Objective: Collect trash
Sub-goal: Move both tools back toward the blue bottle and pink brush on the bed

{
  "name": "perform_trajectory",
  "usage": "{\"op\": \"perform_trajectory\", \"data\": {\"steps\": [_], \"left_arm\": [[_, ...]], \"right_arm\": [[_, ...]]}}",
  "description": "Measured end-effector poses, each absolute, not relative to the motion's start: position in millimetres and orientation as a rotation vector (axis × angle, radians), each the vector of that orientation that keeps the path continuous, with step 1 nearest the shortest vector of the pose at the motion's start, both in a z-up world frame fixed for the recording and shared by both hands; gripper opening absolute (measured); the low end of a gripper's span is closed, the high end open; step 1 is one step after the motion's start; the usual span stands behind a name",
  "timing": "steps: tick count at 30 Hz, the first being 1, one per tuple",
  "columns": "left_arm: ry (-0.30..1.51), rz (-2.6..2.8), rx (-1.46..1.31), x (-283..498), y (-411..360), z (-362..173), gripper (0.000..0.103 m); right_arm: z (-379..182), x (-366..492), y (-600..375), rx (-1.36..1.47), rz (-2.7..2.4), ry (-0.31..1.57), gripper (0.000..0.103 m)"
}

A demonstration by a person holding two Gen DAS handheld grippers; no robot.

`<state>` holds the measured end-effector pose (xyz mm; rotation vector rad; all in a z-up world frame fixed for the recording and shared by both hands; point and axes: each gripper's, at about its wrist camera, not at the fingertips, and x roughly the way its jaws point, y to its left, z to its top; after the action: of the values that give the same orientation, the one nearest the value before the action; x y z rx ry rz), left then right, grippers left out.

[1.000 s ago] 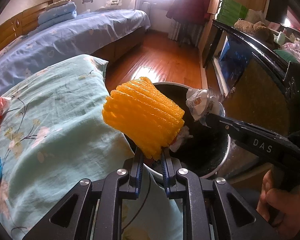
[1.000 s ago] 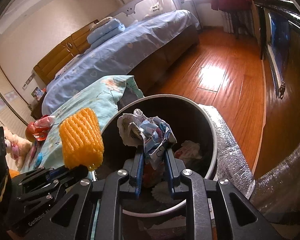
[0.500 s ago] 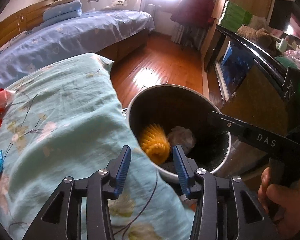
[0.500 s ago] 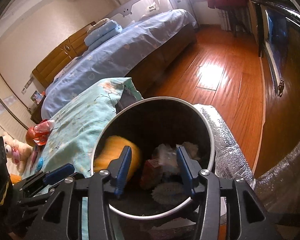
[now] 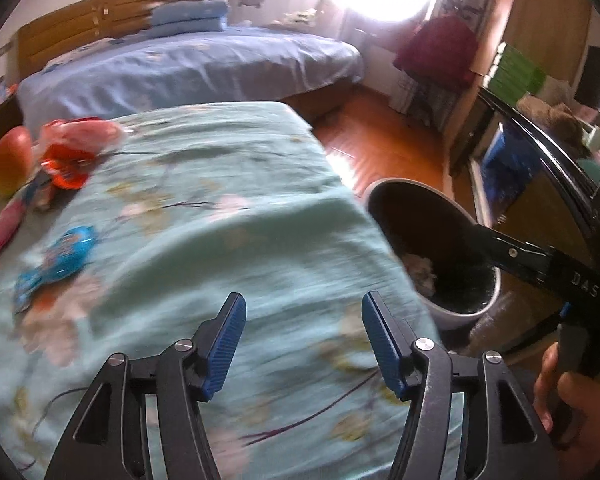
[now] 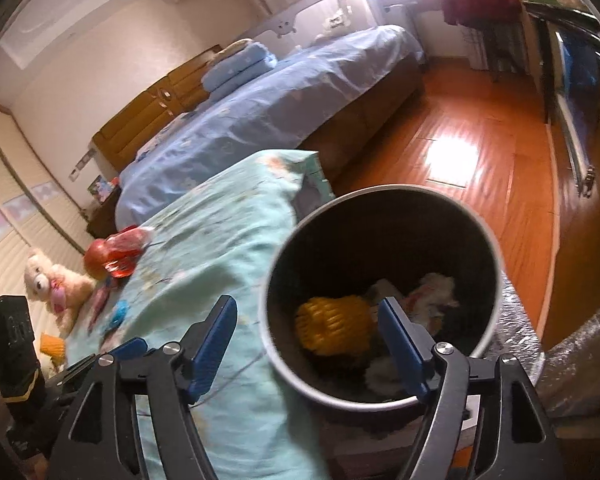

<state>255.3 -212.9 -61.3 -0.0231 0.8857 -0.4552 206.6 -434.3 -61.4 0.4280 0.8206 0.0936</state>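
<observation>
Yellow foam netting (image 6: 332,330), which a second ago was pinched in the left gripper (image 5: 303,340), is now seen lying inside the trash bin (image 6: 380,196). The crumpled paper (image 6: 434,292) that was held by the right gripper (image 6: 306,340) is also found in the bin now, beside the netting, among other white scraps. Both pairs of fingers, pressed on their loads earlier, are now spread and opening further, and nothing is held between them. The left gripper has been moved away from the bin and is now seen over the teal flowered cloth (image 5: 220,240), with the bin (image 5: 472,216) off to its right. In the left wrist view only a pale scrap is visible in the dark inside of the bin.

On the cloth, well apart from the bin, more trash is left: a red wrapper (image 5: 70,160), a blue wrapper (image 5: 66,256) and a pink wrapper (image 5: 2,236). An orange fruit (image 5: 8,160) is seen just beside the red wrapper. A person's hand (image 5: 572,404) is seen on the handle of the right gripper.
</observation>
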Motion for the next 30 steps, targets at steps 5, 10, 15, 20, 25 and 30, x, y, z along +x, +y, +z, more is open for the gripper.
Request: {"op": "perform_trajectory", "data": {"steps": [5,10,15,20,25,30], "left_arm": [[0.868,-0.398,-0.045,241,-176,-57,0.06],[0.862,-0.323,-0.078,230,-136,-56,0.06],[0.865,-0.251,-0.122,224,-96,-56,0.06],[0.852,-0.191,-0.154,219,-64,-52,0.06],[0.85,-0.144,-0.178,217,-38,-53,0.06],[0.855,-0.109,-0.187,221,-19,-56,0.06]], "right_arm": [[-60,204,-400,0.408,0.153,0.825,0.077],[-65,205,-363,0.384,0.216,0.84,0.077],[-73,211,-321,0.353,0.28,0.872,0.077],[-72,214,-287,0.315,0.34,0.881,0.077],[-73,216,-260,0.265,0.403,0.891,0.077],[-73,222,-234,0.202,0.464,0.907,0.077]]}}
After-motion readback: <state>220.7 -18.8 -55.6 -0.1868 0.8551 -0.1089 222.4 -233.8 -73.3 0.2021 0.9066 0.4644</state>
